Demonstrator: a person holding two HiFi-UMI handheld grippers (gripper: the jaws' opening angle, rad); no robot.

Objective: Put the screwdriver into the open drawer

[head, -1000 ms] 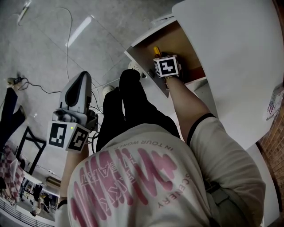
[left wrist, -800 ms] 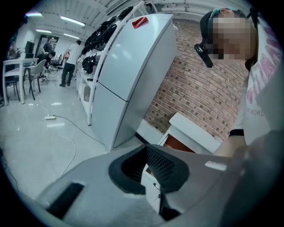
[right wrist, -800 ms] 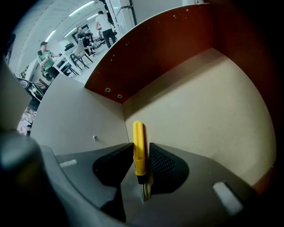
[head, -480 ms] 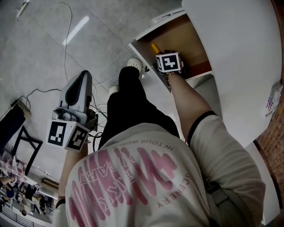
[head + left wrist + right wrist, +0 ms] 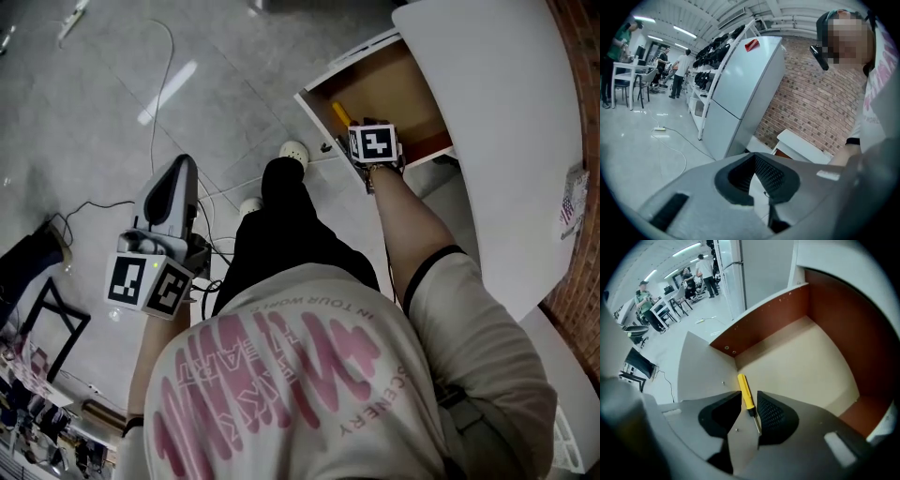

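The yellow-handled screwdriver (image 5: 744, 387) lies on the floor of the open drawer (image 5: 801, 362), close to its left wall. My right gripper (image 5: 748, 393) points steeply down over it. Its jaws stand apart and are closing, and the screwdriver shows in the gap below them, untouched by the pads. In the head view the right gripper (image 5: 373, 145) hovers over the drawer (image 5: 398, 89), with the screwdriver (image 5: 339, 114) beside its marker cube. My left gripper (image 5: 167, 211) is held out over the floor at the left. In its own view the left gripper (image 5: 753, 154) is shut and empty.
A white cabinet top (image 5: 497, 122) overhangs the drawer on the right. The person's legs and shoes (image 5: 293, 150) stand just in front of the drawer. Cables (image 5: 94, 202) trail over the floor. A tall fridge (image 5: 740, 89) and a brick wall (image 5: 811, 103) lie ahead of the left gripper.
The right gripper has lifted a little above the drawer while the screwdriver stays on the drawer floor. The left gripper has drifted sideways and slightly up.
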